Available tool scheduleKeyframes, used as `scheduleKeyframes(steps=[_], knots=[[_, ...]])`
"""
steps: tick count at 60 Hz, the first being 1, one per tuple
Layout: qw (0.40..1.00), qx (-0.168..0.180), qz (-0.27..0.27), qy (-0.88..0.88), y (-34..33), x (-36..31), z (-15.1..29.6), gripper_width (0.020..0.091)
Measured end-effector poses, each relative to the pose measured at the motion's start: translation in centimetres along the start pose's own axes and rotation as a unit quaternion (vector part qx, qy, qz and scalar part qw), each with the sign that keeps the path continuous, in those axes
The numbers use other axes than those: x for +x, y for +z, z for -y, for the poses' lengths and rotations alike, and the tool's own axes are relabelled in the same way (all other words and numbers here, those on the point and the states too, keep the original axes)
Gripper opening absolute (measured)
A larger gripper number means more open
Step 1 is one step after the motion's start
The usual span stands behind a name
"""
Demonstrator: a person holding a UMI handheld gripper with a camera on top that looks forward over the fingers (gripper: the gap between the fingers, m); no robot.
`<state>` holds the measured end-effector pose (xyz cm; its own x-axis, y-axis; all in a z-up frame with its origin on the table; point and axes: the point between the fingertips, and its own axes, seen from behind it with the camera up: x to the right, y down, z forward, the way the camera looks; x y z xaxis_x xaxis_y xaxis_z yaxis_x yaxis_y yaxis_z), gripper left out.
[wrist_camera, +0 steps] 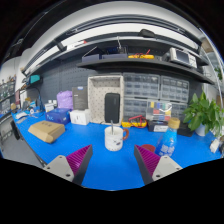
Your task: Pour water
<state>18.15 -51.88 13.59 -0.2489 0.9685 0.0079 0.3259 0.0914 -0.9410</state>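
Gripper view: hovering above the blue tabletop (110, 165) with the gripper (113, 160) spread apart and holding nothing, probably lining up an approach. Standing upright just ahead, beyond the pads, a white cup (114, 138); right of it a clear bottle (167, 142), likely the water source.

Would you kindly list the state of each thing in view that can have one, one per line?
claw: open, holding nothing, fingers spread wide above the blue table.
white cup: upright on the table, beyond the fingers, untouched; contents cannot be told.
blue-labelled bottle: upright, just beyond the right finger, not gripped.
potted plant: upright at the table's far right.
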Motion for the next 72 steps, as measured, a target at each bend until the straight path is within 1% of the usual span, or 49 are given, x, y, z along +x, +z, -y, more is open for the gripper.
scheduleKeyframes(steps=[6, 7, 8, 13, 22, 29, 37, 43, 46, 56, 57, 58, 59, 62, 63, 64, 66, 70, 72], knots=[[1.000, -0.016, -0.011, 0.003, -2.5, 2.6, -2.6, 0.0857], [1.000, -0.018, -0.016, 0.004, -1.1, 2.7, -1.8, 0.0857], [1.000, -0.020, -0.020, 0.005, -3.0, 3.6, -3.3, 0.0857], [0.998, -0.030, -0.053, 0.016, -4.6, 6.3, -5.5, 0.0855], [0.992, -0.038, -0.112, 0.038, -5.0, 11.8, -7.2, 0.0855], [0.989, -0.027, -0.133, 0.051, -3.0, 14.9, -7.3, 0.0845], [0.990, -0.007, -0.127, 0.054, 0.6, 16.5, -6.5, 0.0841], [0.991, 0.006, -0.121, 0.055, 2.8, 16.8, -5.8, 0.0824], [0.991, 0.013, -0.120, 0.057, 3.7, 17.0, -5.4, 0.0794], [0.989, 0.038, -0.124, 0.076, 5.8, 17.6, -4.0, 0.0621], [0.989, 0.041, -0.124, 0.076, 6.0, 17.6, -4.0, 0.0623], [0.989, 0.041, -0.122, 0.076, 6.3, 17.4, -3.9, 0.0567], [0.989, 0.041, -0.121, 0.075, 6.5, 17.4, -4.0, 0.0538], [0.989, 0.045, -0.124, 0.064, 6.7, 17.5, -3.8, 0.0516], [0.990, 0.046, -0.121, 0.060, 6.8, 17.4, -3.8, 0.0518], [0.990, 0.046, -0.118, 0.056, 6.9, 17.3, -3.7, 0.0493], [0.991, 0.046, -0.116, 0.048, 7.0, 17.4, -3.5, 0.0475], [0.992, 0.045, -0.115, 0.041, 7.2, 17.3, -3.6, 0.0403], [0.992, 0.043, -0.113, 0.040, 7.3, 17.2, -3.6, 0.0416]])
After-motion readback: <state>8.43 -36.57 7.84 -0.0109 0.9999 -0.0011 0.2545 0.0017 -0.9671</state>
